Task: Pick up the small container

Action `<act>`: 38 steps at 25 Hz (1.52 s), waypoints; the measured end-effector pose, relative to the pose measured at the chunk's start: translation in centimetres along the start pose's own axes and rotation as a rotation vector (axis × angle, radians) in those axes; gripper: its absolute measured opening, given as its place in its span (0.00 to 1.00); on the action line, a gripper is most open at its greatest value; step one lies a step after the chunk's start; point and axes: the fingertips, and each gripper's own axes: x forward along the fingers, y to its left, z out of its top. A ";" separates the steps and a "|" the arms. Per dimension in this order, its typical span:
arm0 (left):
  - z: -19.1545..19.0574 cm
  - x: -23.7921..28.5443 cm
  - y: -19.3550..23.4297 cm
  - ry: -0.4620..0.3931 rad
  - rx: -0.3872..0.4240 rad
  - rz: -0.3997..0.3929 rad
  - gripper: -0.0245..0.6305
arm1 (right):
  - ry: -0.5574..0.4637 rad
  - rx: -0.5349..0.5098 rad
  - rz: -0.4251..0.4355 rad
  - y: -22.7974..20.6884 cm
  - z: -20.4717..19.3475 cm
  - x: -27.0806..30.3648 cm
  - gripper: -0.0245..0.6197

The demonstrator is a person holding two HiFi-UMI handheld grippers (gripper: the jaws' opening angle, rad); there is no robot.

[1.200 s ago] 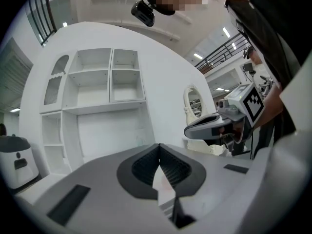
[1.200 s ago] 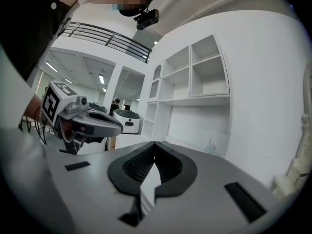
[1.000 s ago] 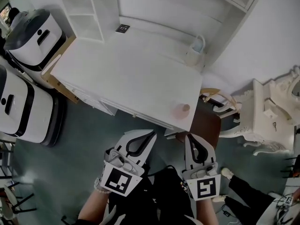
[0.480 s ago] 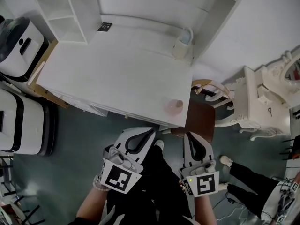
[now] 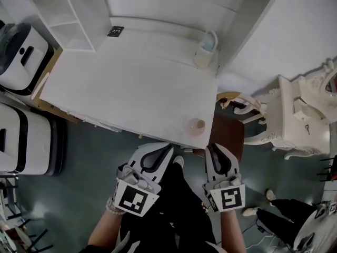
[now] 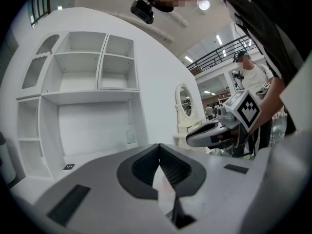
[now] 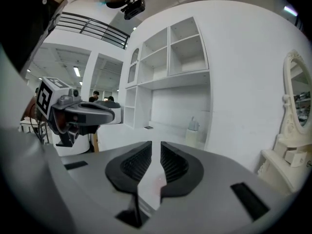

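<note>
I hold my left tongs (image 5: 170, 147) and my right tongs (image 5: 211, 147) side by side, near my body, just off the near edge of the table (image 5: 131, 88). Both point toward the table, and neither touches it.

In the left gripper view, my left tongs are pressed together at the tips, with nothing in them. In the right gripper view, my right tongs have just been opening. There is a thin gap between them now, and I see only white table through it.

The container (image 5: 196, 125) is small, pale and pinkish. It stands by itself at the near right corner of the table, just past the tip of my right tongs. Through the tongs in both gripper views I see only a faint pink blur down low. I cannot tell its shape there.

A jug (image 5: 206, 47) stands far off at the back right, by the wall. A small black tag (image 5: 115, 31) lies at the far left, and its marks are too small to read. A brown chair (image 5: 229, 133) is partly tucked under the table's right end. Two white machines (image 5: 23, 54) on the left are cut off by the edge. The marker cubes hide most of my hands.
</note>
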 end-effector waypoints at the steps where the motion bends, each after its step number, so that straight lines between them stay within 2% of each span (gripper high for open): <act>1: -0.1 0.4 0.2 0.004 -0.003 0.005 0.04 | 0.006 -0.004 0.010 -0.4 -0.4 0.5 0.11; 11: -1.3 4.6 2.7 0.032 -0.061 0.064 0.04 | 0.136 -0.077 0.170 -2.9 -5.4 5.8 0.27; 14: -1.8 5.9 3.2 0.060 -0.057 0.082 0.04 | 0.169 -0.071 0.218 -3.5 -7.4 7.3 0.30; 21: -3.1 8.0 3.8 0.123 -0.062 0.120 0.04 | 0.216 -0.065 0.308 -3.8 -10.7 9.7 0.30; 30: -3.8 10.6 4.0 0.159 -0.055 0.139 0.04 | 0.205 -0.093 0.416 -3.3 -11.9 12.0 0.30; 38: -4.4 11.6 3.8 0.184 -0.057 0.134 0.04 | 0.166 -0.083 0.405 -3.0 -11.9 12.2 0.27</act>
